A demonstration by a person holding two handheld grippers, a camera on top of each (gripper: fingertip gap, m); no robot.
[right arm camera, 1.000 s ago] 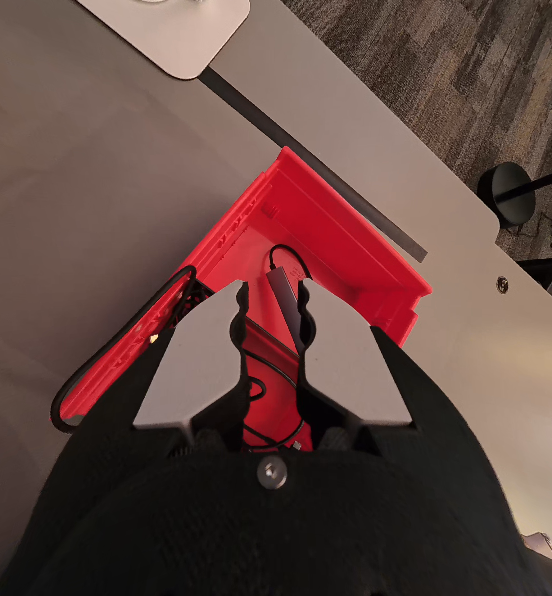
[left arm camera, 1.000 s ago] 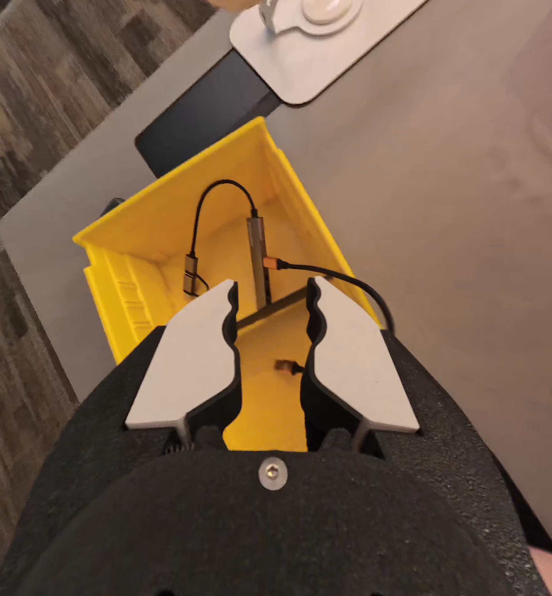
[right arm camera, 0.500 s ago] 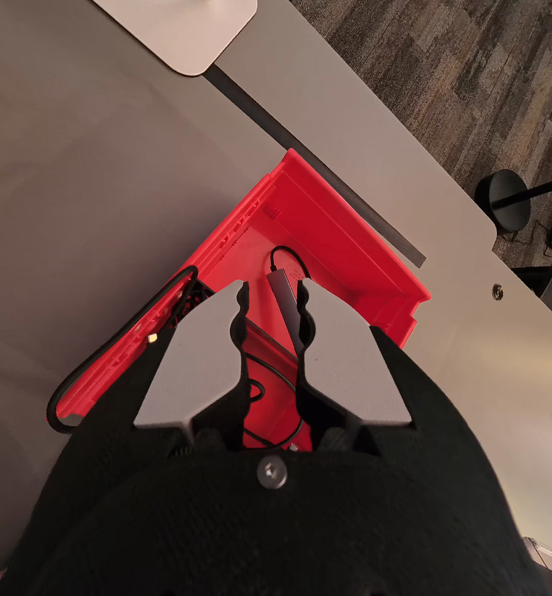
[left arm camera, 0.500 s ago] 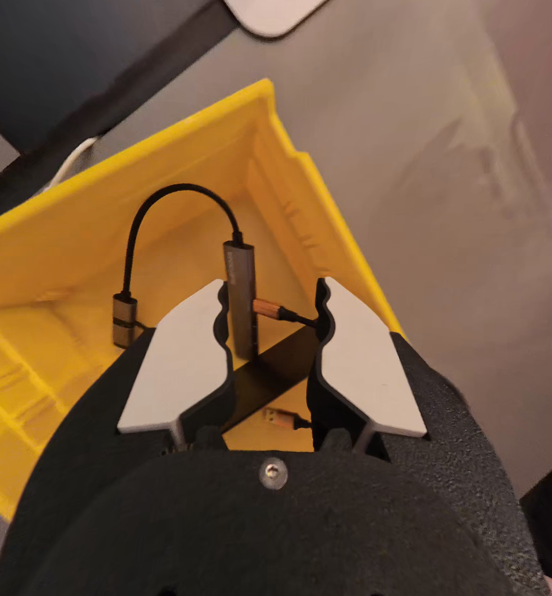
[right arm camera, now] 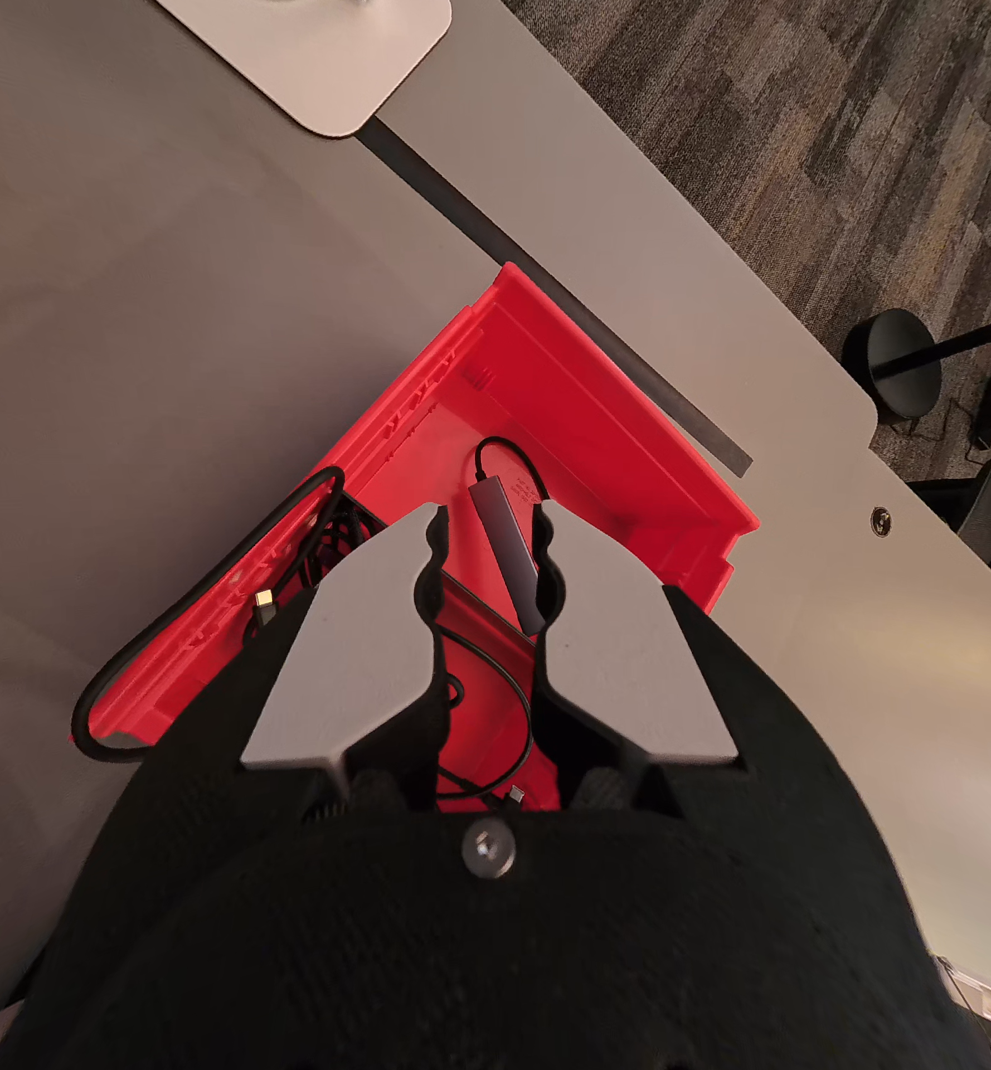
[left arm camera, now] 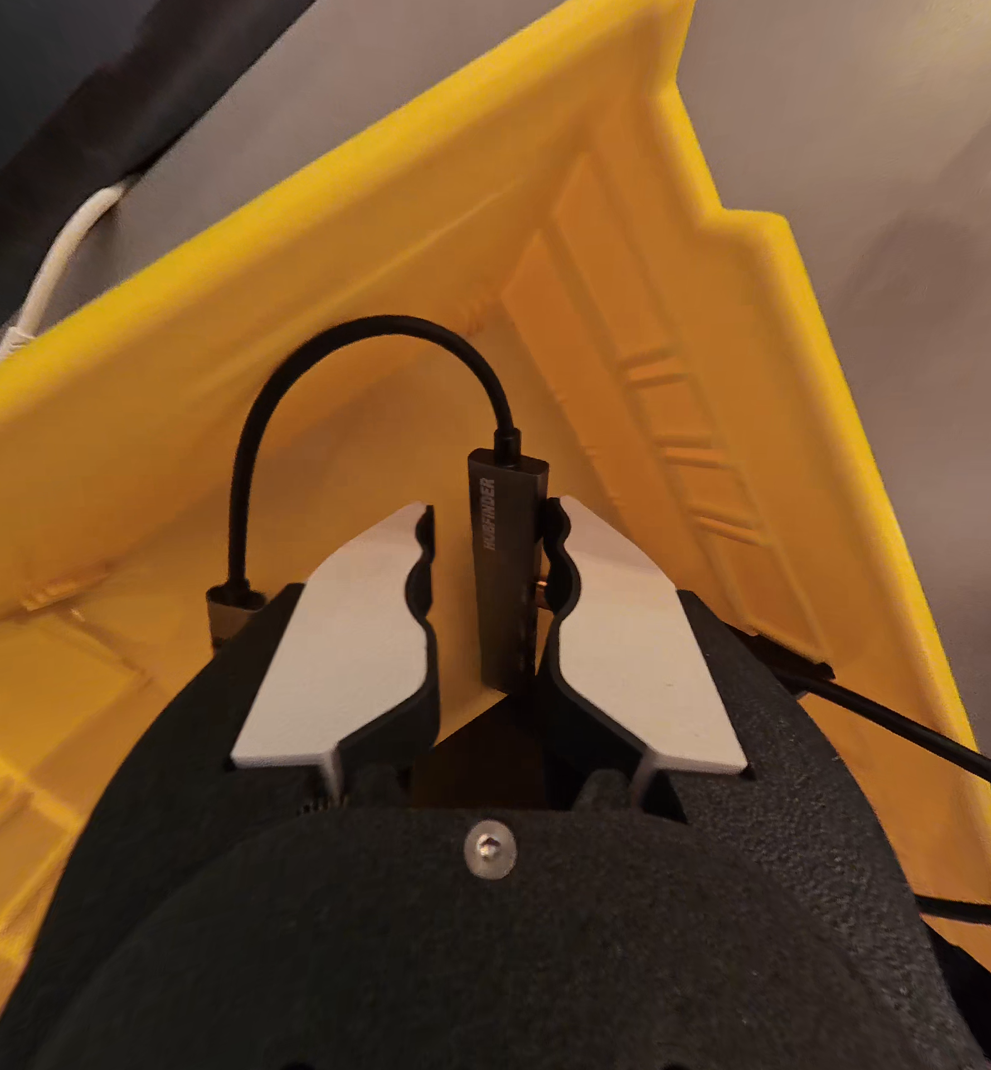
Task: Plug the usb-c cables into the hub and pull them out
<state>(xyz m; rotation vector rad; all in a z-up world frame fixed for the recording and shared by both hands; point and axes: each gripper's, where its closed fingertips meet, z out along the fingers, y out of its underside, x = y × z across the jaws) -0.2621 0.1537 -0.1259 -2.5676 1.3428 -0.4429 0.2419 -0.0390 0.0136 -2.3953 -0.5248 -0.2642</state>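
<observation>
In the left wrist view a yellow bin [left arm camera: 366, 243] holds a dark grey hub [left arm camera: 502, 556]. My left gripper [left arm camera: 490, 509] is open and straddles the hub; the right finger [left arm camera: 620, 625] touches its side and the left finger stands apart. The hub's own black lead [left arm camera: 366, 330] loops left to a plug [left arm camera: 229, 608]. An orange-tipped plug [left arm camera: 539, 590] sits in the hub's side, mostly hidden, and its black cable [left arm camera: 898, 729] runs out over the bin wall. In the right wrist view my right gripper [right arm camera: 490, 509] is open above a red bin [right arm camera: 615, 440] holding a second grey hub [right arm camera: 505, 550] and loose black cables [right arm camera: 499, 677].
A black cable [right arm camera: 192, 602] loops over the red bin's left wall, with a loose plug [right arm camera: 264, 599] beside it. A white stand base [right arm camera: 319, 58] and a dark slot [right arm camera: 539, 272] lie on the grey table. A white cable [left arm camera: 59, 260] runs behind the yellow bin. Carpet lies beyond the table edge. There is about 55 centimetres between the tips of the two grippers. My left gripper is the nearer one to the hub's own black lead [left arm camera: 366, 330]: about 6 centimetres, against 55 centimetres. The plug [left arm camera: 229, 608] sits 6 centimetres or so from the ends of my left fingers.
My left gripper has dropped into the yellow bin and now has the hub between its open fingers. My right gripper has barely moved above the red bin.
</observation>
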